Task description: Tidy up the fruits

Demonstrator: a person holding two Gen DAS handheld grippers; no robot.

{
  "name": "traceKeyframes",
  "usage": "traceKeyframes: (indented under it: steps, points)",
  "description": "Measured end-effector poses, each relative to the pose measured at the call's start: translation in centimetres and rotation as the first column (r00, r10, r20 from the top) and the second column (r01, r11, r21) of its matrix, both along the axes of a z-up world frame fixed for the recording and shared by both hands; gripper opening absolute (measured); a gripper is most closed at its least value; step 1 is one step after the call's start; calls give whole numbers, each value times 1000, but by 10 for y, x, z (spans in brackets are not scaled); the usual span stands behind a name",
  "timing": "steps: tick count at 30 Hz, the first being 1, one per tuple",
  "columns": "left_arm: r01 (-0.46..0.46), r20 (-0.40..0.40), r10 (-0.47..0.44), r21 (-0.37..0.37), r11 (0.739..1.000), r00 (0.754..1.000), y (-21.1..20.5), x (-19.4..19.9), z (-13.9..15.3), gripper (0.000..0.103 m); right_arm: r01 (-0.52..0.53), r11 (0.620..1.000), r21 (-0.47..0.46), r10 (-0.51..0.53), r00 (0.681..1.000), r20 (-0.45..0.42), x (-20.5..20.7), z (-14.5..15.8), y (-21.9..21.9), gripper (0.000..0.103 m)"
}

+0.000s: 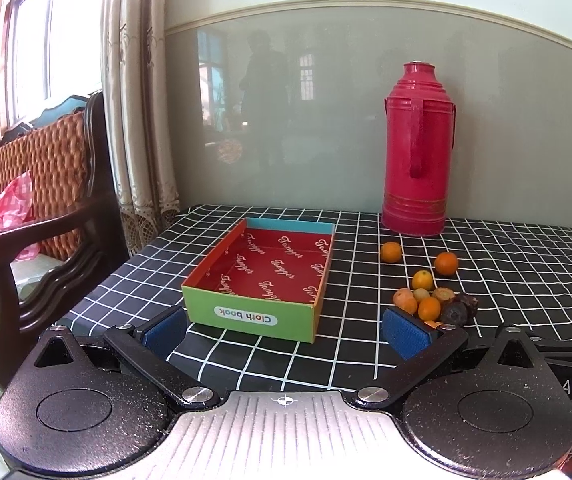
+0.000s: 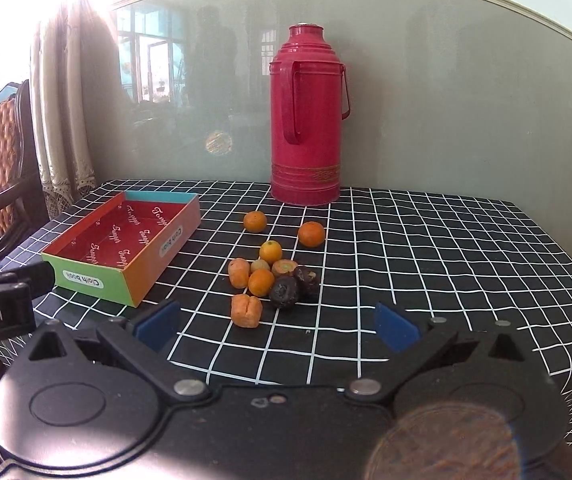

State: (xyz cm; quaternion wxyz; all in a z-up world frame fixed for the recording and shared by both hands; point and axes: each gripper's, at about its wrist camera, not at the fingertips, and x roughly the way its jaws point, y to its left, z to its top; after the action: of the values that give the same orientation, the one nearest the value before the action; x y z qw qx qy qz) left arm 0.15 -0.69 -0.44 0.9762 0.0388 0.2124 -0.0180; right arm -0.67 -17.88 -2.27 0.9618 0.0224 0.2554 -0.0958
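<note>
We hold the left gripper (image 1: 283,330) and right gripper (image 2: 275,326) spread wide, both empty, above the checked tablecloth (image 2: 426,248). The fruits (image 2: 263,276), perhaps shrivelled, cluster beside the open box (image 2: 125,240).

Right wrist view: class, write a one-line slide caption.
Open right gripper faces loose fruit beside an empty box and red flask.

"Cloth book", "Tamper" on box (image 1: 253,318)
</note>
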Motion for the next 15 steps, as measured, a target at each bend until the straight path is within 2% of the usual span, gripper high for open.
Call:
traceKeyframes:
  steps: [9,15]
  points:
    - [49,39,-52,88,995,998,-21,2,-2,103,66,998,15,-67,997,37,-3,-1,-24,97]
    - [134,37,-144,200,971,989,-54,12,-16,103,156,986,51,-159,986,58,-8,-7,-58,97]
